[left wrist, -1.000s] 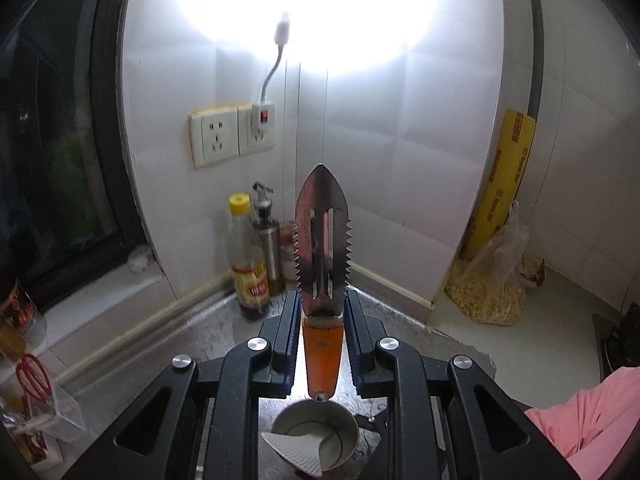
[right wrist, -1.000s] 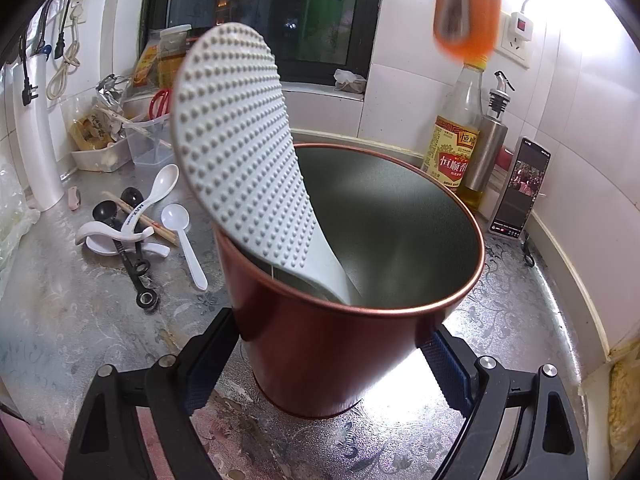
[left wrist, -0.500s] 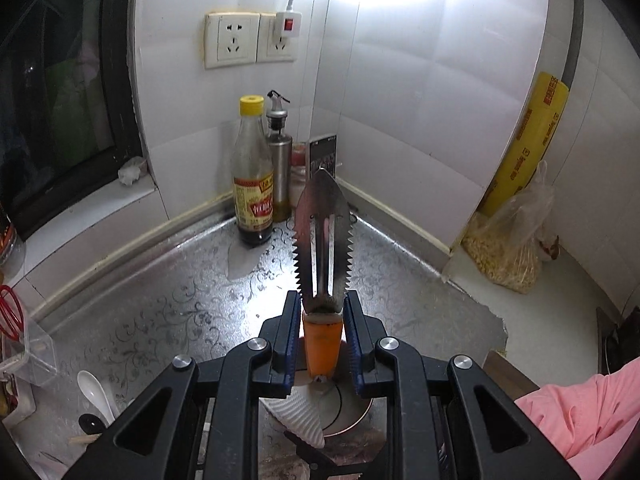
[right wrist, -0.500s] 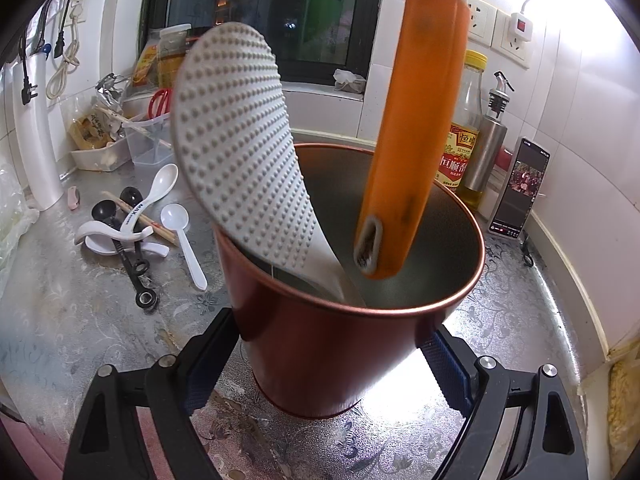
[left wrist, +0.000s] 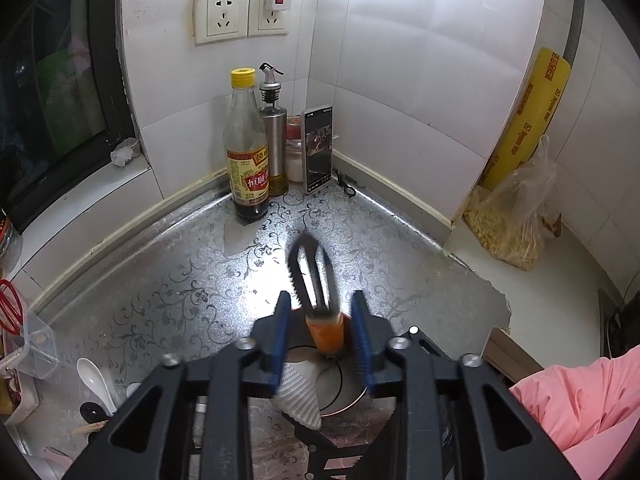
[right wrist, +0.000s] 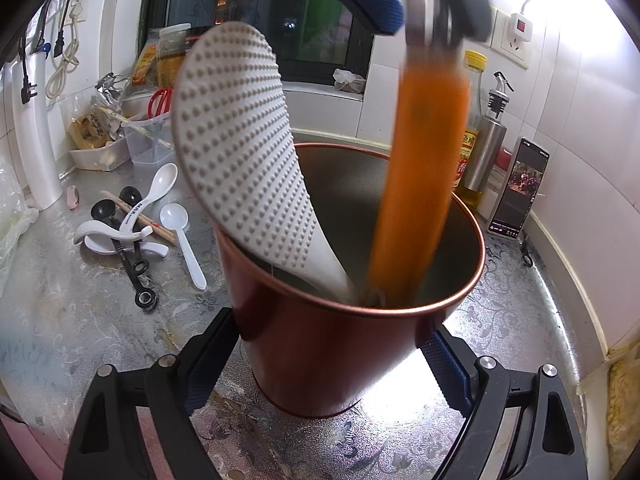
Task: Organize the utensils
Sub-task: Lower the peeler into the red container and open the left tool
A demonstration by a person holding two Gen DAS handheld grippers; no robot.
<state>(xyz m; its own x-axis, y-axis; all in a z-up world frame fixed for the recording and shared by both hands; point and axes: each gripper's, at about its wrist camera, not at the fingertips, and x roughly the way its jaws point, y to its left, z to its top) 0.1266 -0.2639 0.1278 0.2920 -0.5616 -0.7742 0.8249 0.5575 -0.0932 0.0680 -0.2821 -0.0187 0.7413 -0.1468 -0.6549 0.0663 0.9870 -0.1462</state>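
Copper-red metal holder, round and open-topped, stands on the silver floral-patterned worktop. The right hand-held gripper has its blue pads at the holder's lower wall, one on each side, clasping it.

Contents of the holder: a white dimpled rice paddle, leaning toward the right gripper's left side, blade up, handle down inside; and an orange-handled scaler with a serrated, slotted steel blade, handle end down inside the holder, blurred by motion.

Left hand-held gripper: directly above the holder, pointing steeply down. Its jaws are opening; the scaler's handle sits between the blue pads with a gap showing on each side, so the pads no longer press on it.

Loose items on the worktop, left of the right gripper: two white spoons, a white ladle-shaped spoon marked with lettering, black measuring spoons, wooden chopsticks.

Beyond the left gripper, in the tiled corner: a yellow-capped dark sauce bottle, a steel oil dispenser, a phone propped upright against the wall, its screen lit.

To that gripper's right: a yellow roll, a clear bag of pale contents, a pink sleeve.
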